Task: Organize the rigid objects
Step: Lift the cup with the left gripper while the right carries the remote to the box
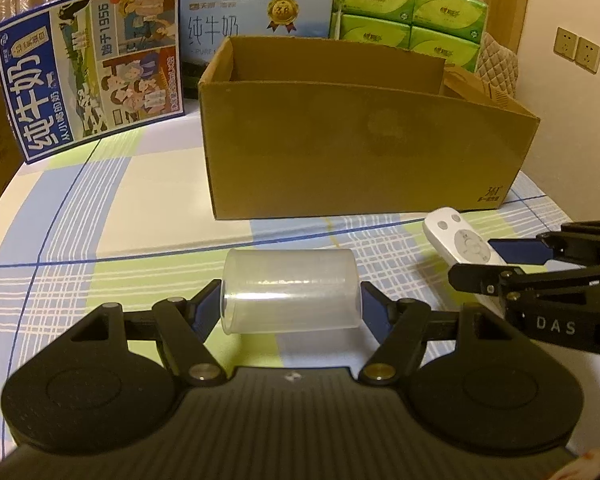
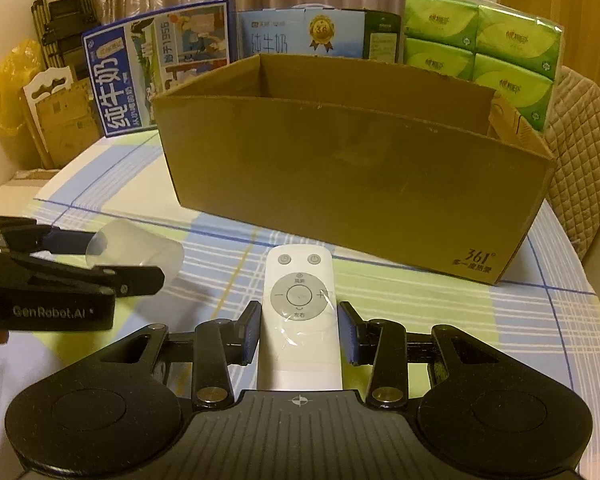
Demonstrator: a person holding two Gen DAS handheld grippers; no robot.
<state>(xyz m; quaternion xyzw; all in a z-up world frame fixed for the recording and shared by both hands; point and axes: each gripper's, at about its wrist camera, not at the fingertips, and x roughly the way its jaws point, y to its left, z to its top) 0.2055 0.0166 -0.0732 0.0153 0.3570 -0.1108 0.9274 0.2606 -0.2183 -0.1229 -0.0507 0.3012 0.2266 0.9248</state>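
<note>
Clear plastic cup (image 1: pixel 290 290) lies sideways on the checked tablecloth (image 1: pixel 100 216), clamped at both ends by the left gripper (image 1: pixel 291 304). Beside it, the right gripper (image 2: pixel 299 334) stands narrowly open around the white remote control (image 2: pixel 299 320), before the cardboard box (image 1: pixel 360 148).

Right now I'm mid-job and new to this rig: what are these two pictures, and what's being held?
Each picture comes from a fisheye camera on a hand-held two-finger gripper, looking forward along its fingers. A person holds one in each hand; there is no robot arm. In the left wrist view, the left gripper has a clear plastic cup lying sideways between its blue pads. In the right wrist view, the right gripper straddles a white remote; contact there is unclear. Ahead on the checked cloth stands an open cardboard box.
</note>
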